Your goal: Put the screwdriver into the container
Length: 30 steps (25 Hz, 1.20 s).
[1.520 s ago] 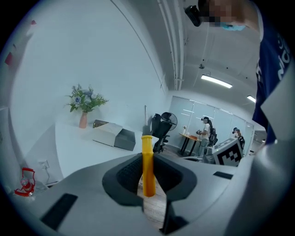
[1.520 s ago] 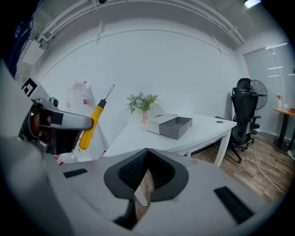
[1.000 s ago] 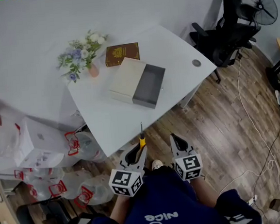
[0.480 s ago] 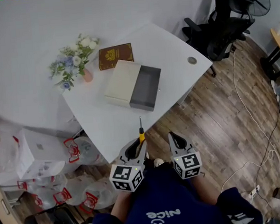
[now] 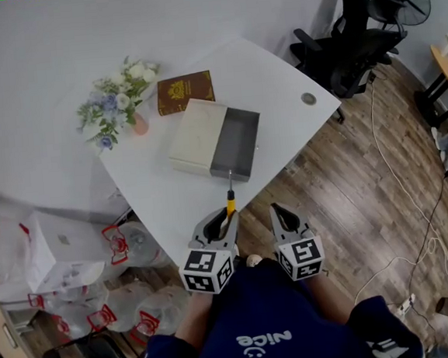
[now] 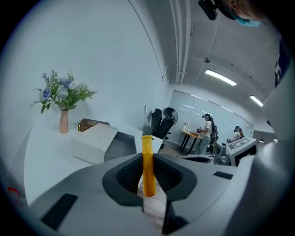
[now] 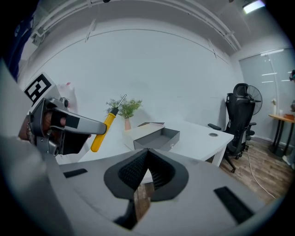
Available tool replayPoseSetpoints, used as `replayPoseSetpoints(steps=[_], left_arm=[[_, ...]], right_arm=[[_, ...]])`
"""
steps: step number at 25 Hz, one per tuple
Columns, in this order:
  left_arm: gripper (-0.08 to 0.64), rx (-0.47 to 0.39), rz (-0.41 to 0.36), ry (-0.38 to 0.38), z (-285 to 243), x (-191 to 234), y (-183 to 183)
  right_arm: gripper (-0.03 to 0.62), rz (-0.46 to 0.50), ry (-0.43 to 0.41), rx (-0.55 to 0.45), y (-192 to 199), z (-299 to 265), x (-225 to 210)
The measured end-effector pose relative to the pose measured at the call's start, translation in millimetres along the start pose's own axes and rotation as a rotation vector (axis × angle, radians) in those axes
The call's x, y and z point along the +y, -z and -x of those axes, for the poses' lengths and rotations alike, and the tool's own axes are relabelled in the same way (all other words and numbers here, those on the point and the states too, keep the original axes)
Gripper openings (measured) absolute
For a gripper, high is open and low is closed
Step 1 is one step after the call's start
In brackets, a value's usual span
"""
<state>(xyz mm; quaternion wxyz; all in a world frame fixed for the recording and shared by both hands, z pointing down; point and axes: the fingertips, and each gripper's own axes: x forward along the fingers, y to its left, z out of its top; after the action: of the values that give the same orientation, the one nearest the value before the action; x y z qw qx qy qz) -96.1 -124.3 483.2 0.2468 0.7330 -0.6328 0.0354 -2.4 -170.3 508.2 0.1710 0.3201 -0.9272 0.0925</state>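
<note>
step: carry | left gripper [image 5: 221, 227] clamps screwdriver [image 5: 229, 203]; right gripper [image 5: 283, 217] closed, empty | container [image 5: 236, 140] at 12 o'clock | lower it flat inside

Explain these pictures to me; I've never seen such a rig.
No robot: a person holds a two-jaw gripper in each hand. The head view looks down from the person's head; each gripper view looks along that gripper's jaws. On the white table lie a grey open container, a cream flat box against it, a brown book and a pink vase of flowers. The left gripper has its jaws clamped on a yellow-handled screwdriver; the right gripper has its jaws shut, empty.
</note>
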Motion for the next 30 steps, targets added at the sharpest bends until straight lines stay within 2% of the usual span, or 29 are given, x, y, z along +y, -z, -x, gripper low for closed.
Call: replayPoseSetpoints(steps=[4,13,16,22,30], left_arm=[[0.081,-0.01,0.004,-0.012,-11,11,-18],[0.081,0.01,-0.055,-0.014,-42,25,-48],[0.081,0.009,-0.046,-0.002,-52,30,-56],[0.081,0.045,-0.012,0.006,-77,38,-63],[0.081,0.123,0.001,-0.001,-112,48,-60]], right_arm=[[0.021,-0.004,-0.001,0.002,-2,-6,-1],[0.021,0.02,-0.012,0.014,-1,-10,7],[0.021,0.036,0.008,0.016,0,-7,2],[0.021,0.01,0.07,0.014,-1,-1,-15],[0.021,-0.033,0.118,0.025,5,10,-31]])
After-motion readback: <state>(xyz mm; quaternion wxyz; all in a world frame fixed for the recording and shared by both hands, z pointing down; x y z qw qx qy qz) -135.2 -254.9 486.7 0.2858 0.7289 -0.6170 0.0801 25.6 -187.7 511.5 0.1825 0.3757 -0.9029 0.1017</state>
